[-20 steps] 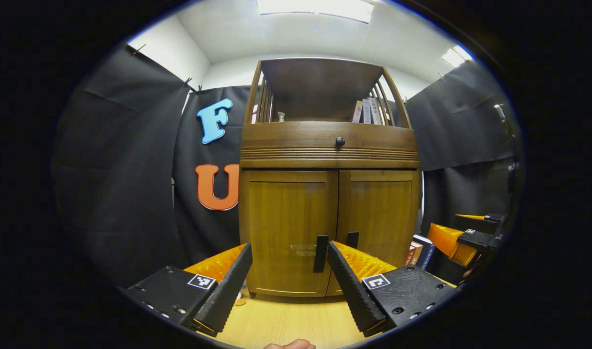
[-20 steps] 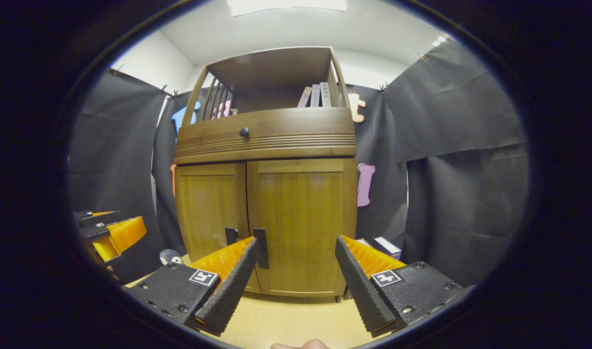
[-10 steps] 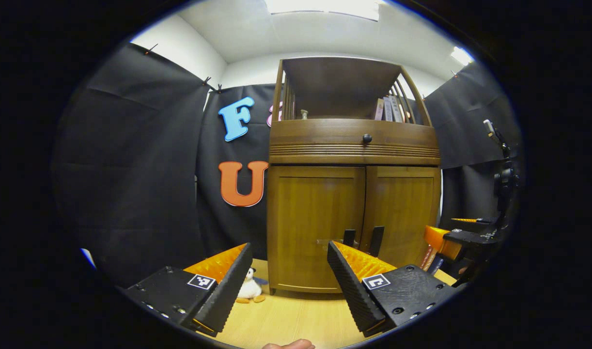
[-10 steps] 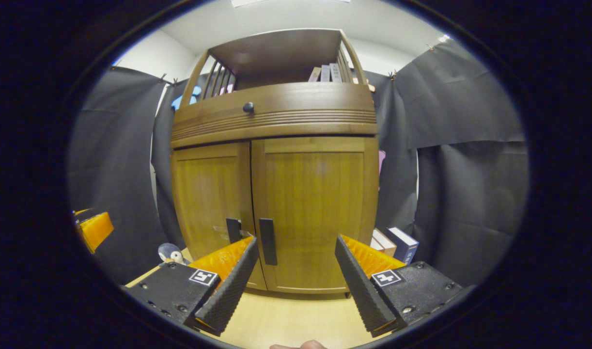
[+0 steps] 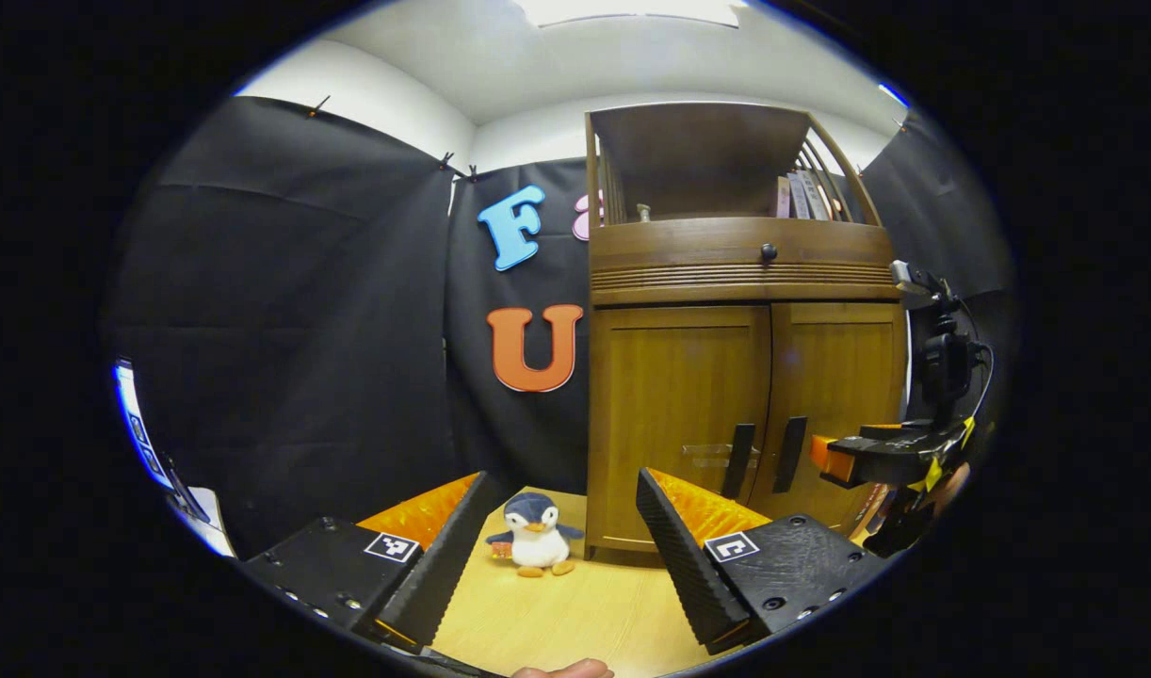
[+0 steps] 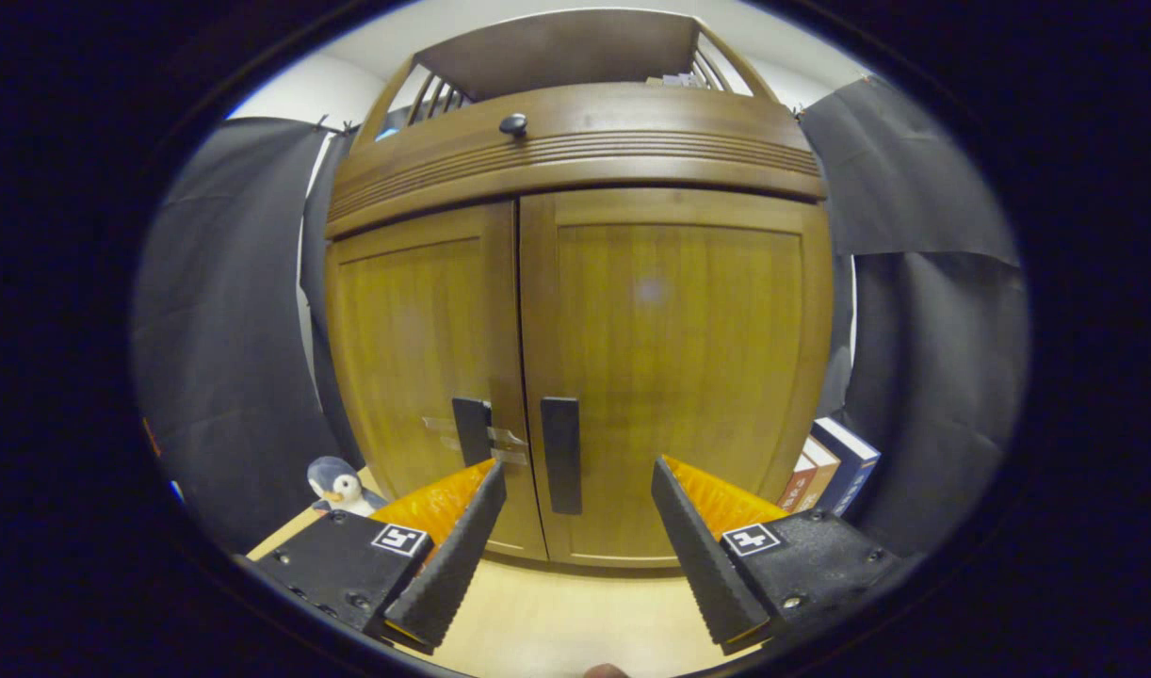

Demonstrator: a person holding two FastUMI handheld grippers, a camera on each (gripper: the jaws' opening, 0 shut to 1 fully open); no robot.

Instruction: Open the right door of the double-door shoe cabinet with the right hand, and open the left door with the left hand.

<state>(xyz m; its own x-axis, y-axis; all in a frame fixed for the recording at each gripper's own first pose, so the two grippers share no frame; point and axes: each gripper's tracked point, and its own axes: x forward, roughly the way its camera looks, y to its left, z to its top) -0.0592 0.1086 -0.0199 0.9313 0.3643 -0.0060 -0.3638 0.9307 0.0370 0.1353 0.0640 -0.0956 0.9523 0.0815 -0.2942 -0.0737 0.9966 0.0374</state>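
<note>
Shoe cabinet (image 6: 575, 311) doors closed; right gripper (image 6: 575, 546) and left gripper (image 5: 557, 556) jaws spread, apart from it.

The shoe cabinet (image 6: 575, 311) is varnished wood with a soft gloss; its door handles (image 6: 561, 454) look matt. The penguin toy (image 5: 535, 533) is plush cloth. The fingers (image 6: 698, 546) carry ribbed, rough pads. The floor (image 5: 575, 612) is smooth pale wood.

- A plush penguin (image 5: 535, 546) stood upright on the wooden floor (image 5: 575, 612), well apart from the other things.
- Several books (image 6: 832, 467) leaned together by the black cloth wall (image 5: 293, 320).
- More books (image 5: 803, 196) stood upright on an open upper shelf.
</note>
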